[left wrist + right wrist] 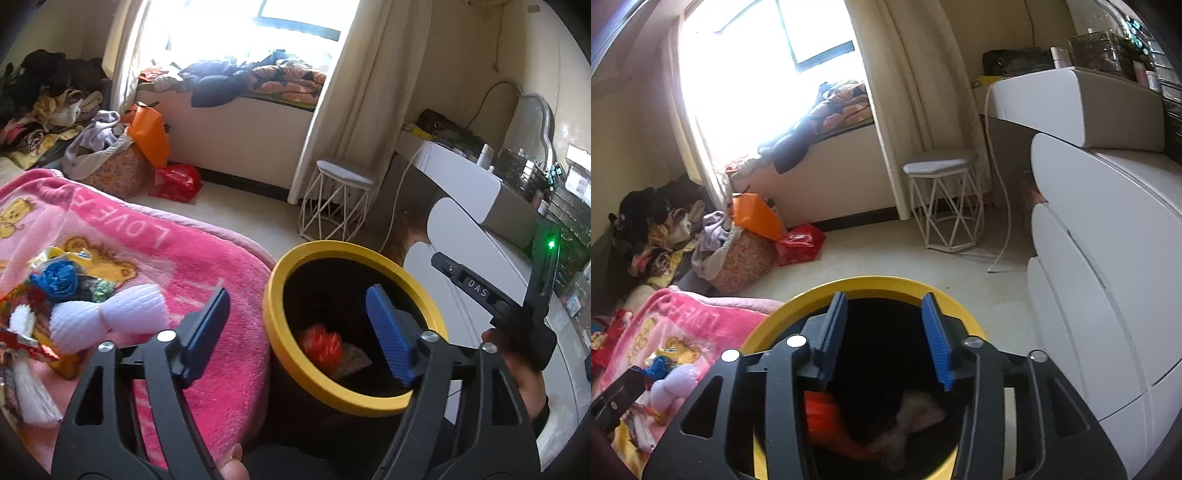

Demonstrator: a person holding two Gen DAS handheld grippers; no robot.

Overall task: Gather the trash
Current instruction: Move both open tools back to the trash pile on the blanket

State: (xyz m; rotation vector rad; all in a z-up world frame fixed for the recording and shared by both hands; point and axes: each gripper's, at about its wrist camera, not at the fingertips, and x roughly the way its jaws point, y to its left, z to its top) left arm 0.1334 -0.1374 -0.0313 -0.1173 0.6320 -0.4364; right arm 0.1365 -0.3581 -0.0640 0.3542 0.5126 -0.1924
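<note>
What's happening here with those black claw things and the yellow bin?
A person holds a claw in each hand, clearing trash off a pink blanket into the bin. Both the left claw and the right claw are open and empty over the bin; an orange scrap lies inside. More trash waits on the blanket.

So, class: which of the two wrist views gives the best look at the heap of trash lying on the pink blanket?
The left wrist view. There the trash heap lies in the open on the pink blanket: white foam netting, a blue wad, wrappers. In the right wrist view, the same heap is small, at the left edge, and partly hidden by the gripper frame.
</note>
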